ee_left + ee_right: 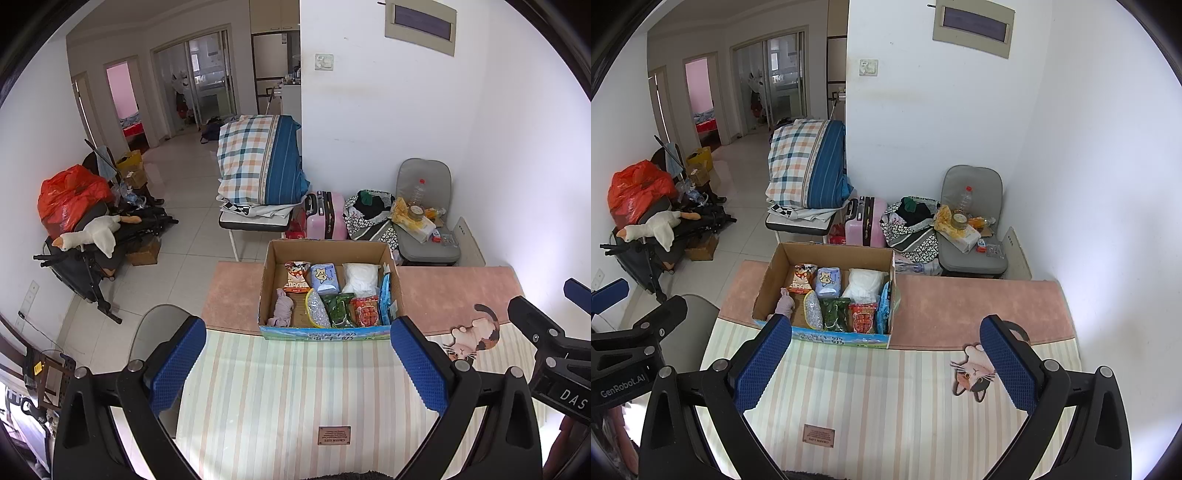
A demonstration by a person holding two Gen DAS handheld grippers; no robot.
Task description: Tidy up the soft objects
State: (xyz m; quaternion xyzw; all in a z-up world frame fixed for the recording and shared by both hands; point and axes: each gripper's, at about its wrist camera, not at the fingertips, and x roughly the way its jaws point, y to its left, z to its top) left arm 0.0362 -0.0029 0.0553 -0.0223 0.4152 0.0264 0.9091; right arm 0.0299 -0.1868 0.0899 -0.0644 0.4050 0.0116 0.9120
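Note:
An open cardboard box [394,284] stands on the table's far middle; it also shows in the right wrist view [764,291]. In it lie several soft packets: a white bundle [361,277], a blue tissue pack [324,277], a green packet [339,309], a red packet [365,311], a lilac cloth [281,311]. My left gripper [297,341] is open and empty, hovering in front of the box. My right gripper [884,341] is open and empty, just right of the box's front.
The table carries a striped mat [280,398] with a cat print [975,373] and a pink cloth [979,314]. Behind stand a grey chair [424,206] with clutter, a pink suitcase [327,216], folded bedding [258,162] and a stroller with a goose toy [88,232].

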